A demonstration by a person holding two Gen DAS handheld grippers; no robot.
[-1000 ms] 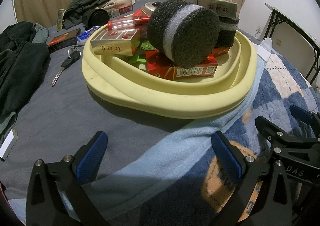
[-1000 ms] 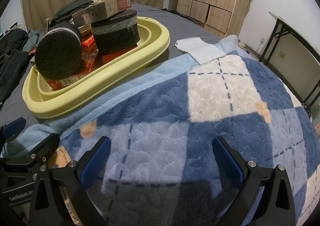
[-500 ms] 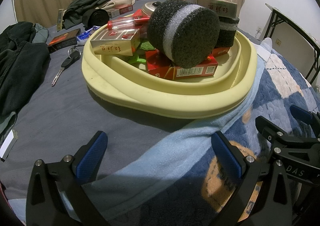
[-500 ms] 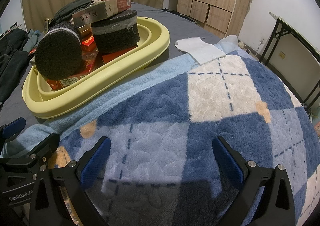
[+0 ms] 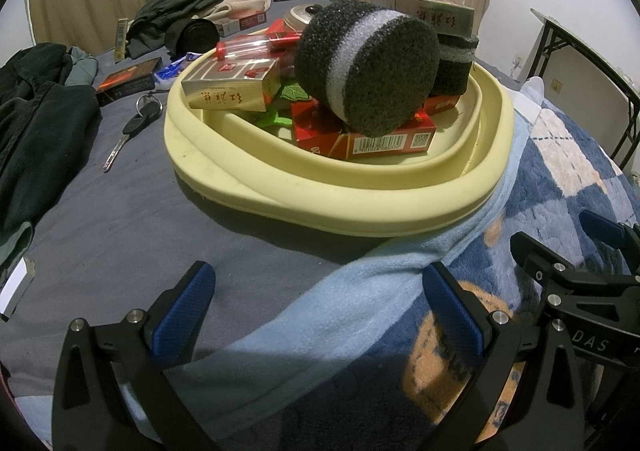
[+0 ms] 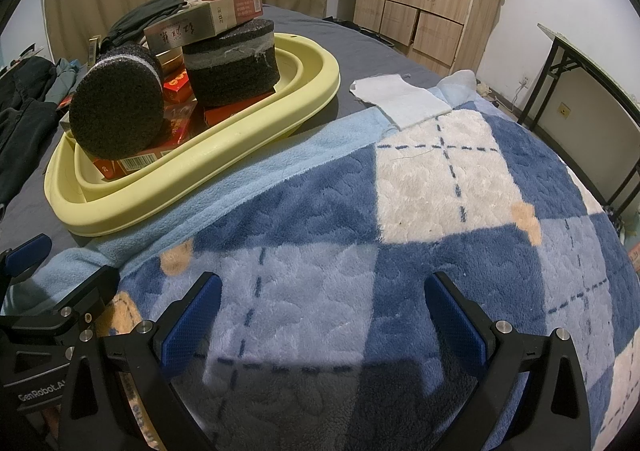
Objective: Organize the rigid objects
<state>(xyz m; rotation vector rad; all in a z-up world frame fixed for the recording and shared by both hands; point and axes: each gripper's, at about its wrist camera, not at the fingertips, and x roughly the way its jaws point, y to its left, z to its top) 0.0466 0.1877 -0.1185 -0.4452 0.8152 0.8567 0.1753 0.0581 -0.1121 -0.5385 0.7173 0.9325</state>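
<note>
A pale yellow basin (image 5: pixel 360 207) (image 6: pixel 240 139) sits on the bed, filled with rigid items. A dark round sponge with a grey band (image 5: pixel 368 67) (image 6: pixel 116 107) leans on red boxes (image 5: pixel 384 139). A second dark sponge (image 6: pixel 232 63) carries a silver box (image 6: pixel 192 27). Another silver box (image 5: pixel 232 87) and a clear tube with a red cap (image 5: pixel 256 47) lie at the basin's left. My left gripper (image 5: pixel 320 315) hangs open in front of the basin, empty. My right gripper (image 6: pixel 320 319) is open over the checked blanket (image 6: pixel 400 231), holding nothing.
Beside the basin on the grey sheet lie a key (image 5: pixel 128 131), a dark red box (image 5: pixel 128 81), a black cylinder (image 5: pixel 196 36) and dark clothes (image 5: pixel 36 119). A white cloth (image 6: pixel 400 99) rests by the blanket. Wooden cabinets (image 6: pixel 420 3) and a folding table (image 6: pixel 592 71) stand behind.
</note>
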